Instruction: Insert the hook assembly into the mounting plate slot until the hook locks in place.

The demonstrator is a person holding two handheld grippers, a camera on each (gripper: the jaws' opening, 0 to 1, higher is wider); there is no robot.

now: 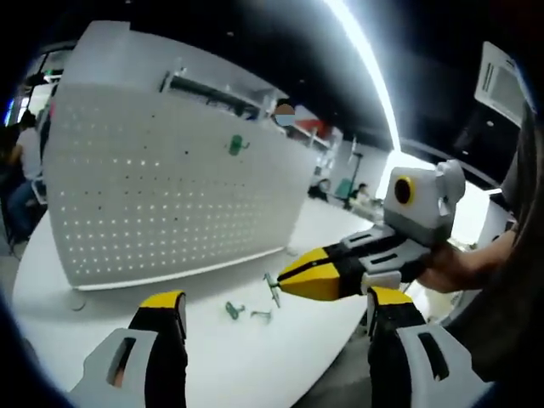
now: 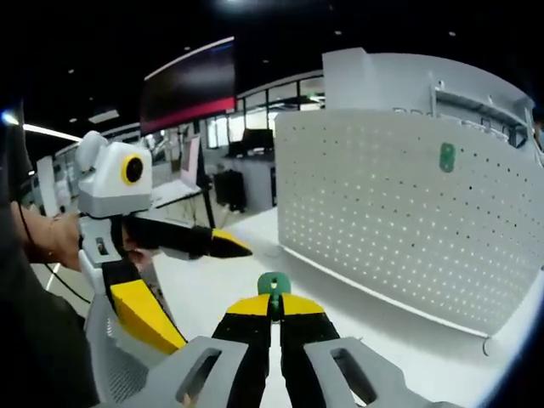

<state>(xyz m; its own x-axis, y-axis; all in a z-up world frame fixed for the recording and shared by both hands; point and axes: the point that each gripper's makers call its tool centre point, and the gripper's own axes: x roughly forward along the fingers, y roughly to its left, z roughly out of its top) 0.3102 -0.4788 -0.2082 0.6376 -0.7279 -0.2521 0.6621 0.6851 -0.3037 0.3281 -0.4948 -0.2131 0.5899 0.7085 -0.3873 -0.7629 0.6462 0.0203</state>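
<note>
The white pegboard (image 1: 170, 183) stands upright on the white table (image 1: 51, 280), and everything is placed off it. High on its face sits one green hook (image 1: 236, 145), already seated in the holes, also seen in the right gripper view (image 2: 447, 156). Down on the table in front of the pegboard's lower edge lie two more small pieces: a green hook (image 1: 233, 310) and, just beside it, a grey metal one (image 1: 262, 315).

The right gripper (image 2: 274, 310) has its jaws pinched tight on a green hook assembly (image 2: 274, 283), held out in front of the pegboard and well clear of it. In the left gripper view that same gripper (image 1: 285, 282) comes in from the right, a metal prong of the hook (image 1: 273, 290) poking out at its tips.

The left gripper (image 1: 276, 310) hangs wide open and empty, in front of the pegboard above the loose pieces. A person's hand (image 2: 53, 240) grips its body.
</note>
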